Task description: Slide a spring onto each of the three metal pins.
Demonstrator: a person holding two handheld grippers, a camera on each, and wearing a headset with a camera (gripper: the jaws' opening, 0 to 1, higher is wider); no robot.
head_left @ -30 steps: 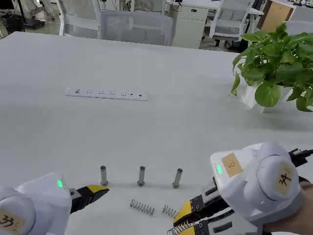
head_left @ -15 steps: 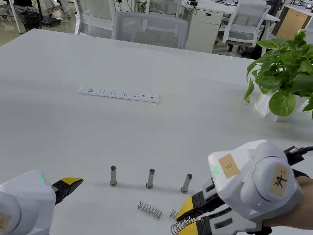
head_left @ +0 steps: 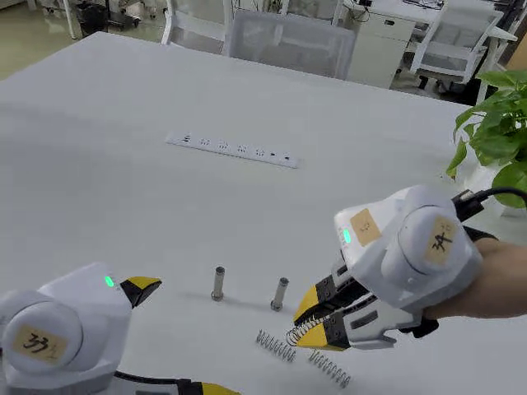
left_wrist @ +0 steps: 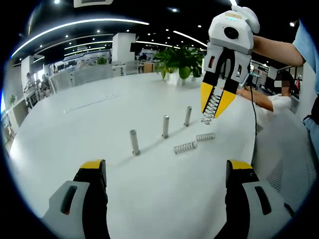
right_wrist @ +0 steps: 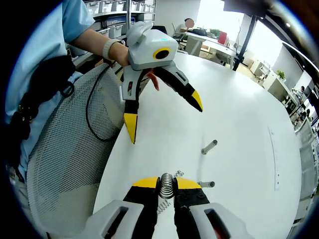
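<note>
Two steel pins (head_left: 219, 283) (head_left: 280, 294) stand upright on the white table; the left gripper view shows all three pins (left_wrist: 133, 142) (left_wrist: 165, 126) (left_wrist: 188, 116) in a row. My right gripper (head_left: 306, 325) hovers just right of them, shut on a small spring (head_left: 298, 331), which sits between its yellow tips (right_wrist: 167, 185). Two loose springs (head_left: 275, 346) (head_left: 329, 369) lie in front of the pins. My left gripper (head_left: 174, 337) is open and empty at the lower left, a little short of the pins (left_wrist: 166, 169).
A white power strip (head_left: 235, 150) lies farther back on the table (head_left: 99, 181). A potted plant (head_left: 498, 132) stands at the right edge. Chairs and desks stand beyond the far edge. A person's mesh chair and body show in the right gripper view.
My right gripper has risen with the spring and moved toward the pins, now covering the rightmost one. My left gripper drew back from the left pin. The head camera has shifted.
</note>
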